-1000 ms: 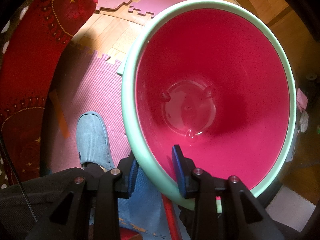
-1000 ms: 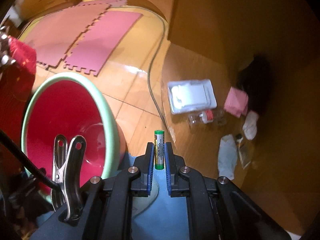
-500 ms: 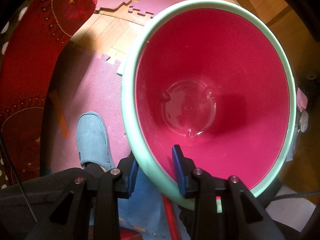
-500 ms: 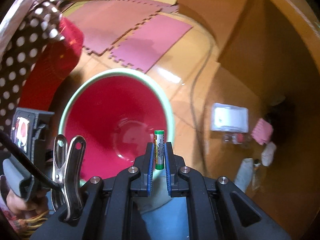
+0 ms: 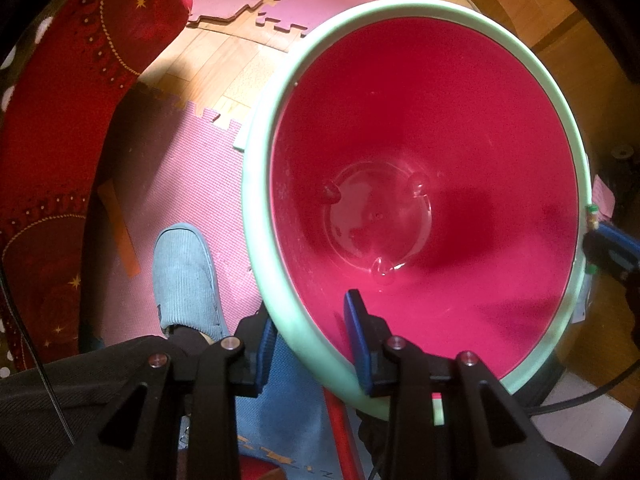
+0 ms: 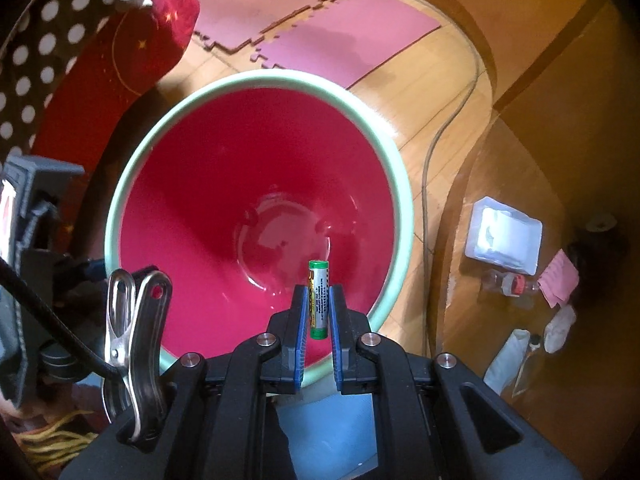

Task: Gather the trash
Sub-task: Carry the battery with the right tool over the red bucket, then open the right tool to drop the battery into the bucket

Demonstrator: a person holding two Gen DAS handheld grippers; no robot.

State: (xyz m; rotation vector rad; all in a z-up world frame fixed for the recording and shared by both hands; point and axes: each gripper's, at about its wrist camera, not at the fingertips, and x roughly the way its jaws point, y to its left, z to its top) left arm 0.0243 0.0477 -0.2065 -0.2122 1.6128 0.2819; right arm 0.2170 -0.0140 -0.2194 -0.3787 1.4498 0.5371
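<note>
1. Over the wooden floor (image 6: 432, 92), the left hand-held gripper (image 5: 310, 344) was clamped on the near rim of the red bucket (image 5: 420, 168), one pad outside the pale green lip and one inside. This grip probably served to hold the bucket steady and its mouth open upward to receive trash.
2. The bucket interior showed no trash; only its glossy base was visible.
3. The right hand-held gripper (image 6: 319, 312) was clamped on an AA battery (image 6: 319, 300) with green end bands, held upright between the blue pads with its upper part projecting beyond them. Gripping it at mid-body likely kept it from tipping or slipping out.
4. In the right wrist view the battery lay above the bucket opening, inside the rim line, so release there would probably drop it into the bucket. In the left wrist view the same gripper appeared at the far right edge of the rim.
5. Further trash lay on the floor to the right, well apart from the bucket: a white plastic tray (image 6: 504, 236), a small clear bottle (image 6: 506, 284), a pink paper (image 6: 560, 280) and crumpled white tissue (image 6: 560, 326).
6. Judgement: collection was at an early stage, with those items left to gather.
7. A grey slipper (image 5: 186, 280) rested on the pink foam mat (image 5: 180, 168) just beside the bucket.
</note>
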